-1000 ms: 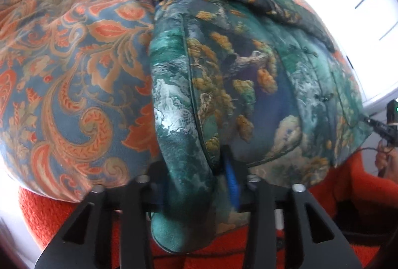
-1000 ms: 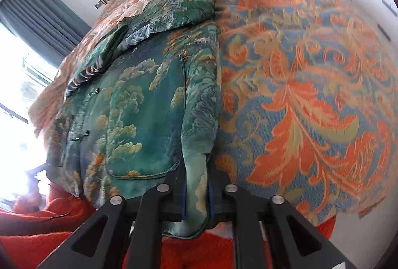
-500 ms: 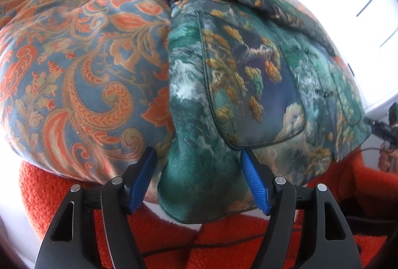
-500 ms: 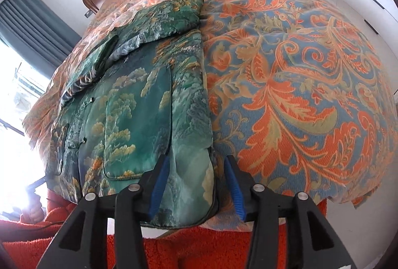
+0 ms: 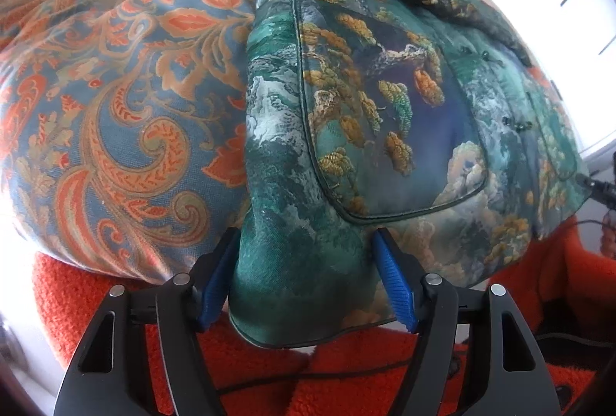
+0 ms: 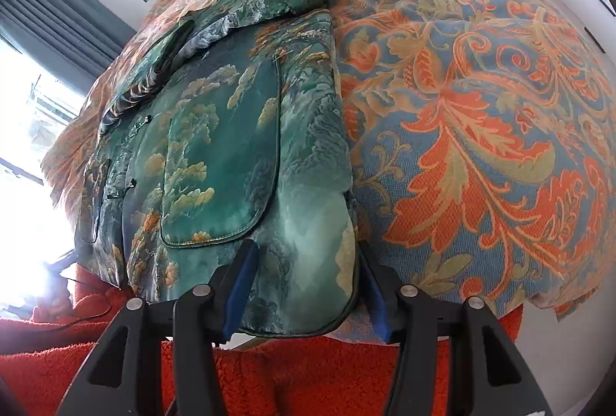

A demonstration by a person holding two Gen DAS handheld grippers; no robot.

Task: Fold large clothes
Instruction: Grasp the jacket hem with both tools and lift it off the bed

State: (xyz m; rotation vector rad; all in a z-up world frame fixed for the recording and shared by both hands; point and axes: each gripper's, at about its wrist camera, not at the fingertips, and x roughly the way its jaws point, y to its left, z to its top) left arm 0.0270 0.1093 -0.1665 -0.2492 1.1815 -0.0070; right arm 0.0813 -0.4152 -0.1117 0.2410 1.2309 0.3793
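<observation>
Checking the left wrist view, I find the left hand-held gripper (image 5: 304,277) apart, its jaws straddling the green jacket's (image 5: 385,116) hem corner on the bed (image 5: 115,89). Right wrist view: right hand-held gripper (image 6: 304,285) just widened, pads (image 6: 240,285) flanking the jacket's other corner.

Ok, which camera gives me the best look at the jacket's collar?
The right wrist view: the collar shows as a dark folded band above the knot buttons. The left wrist view shows the green jacket mostly from its hem, the collar end far off and squashed.
</observation>
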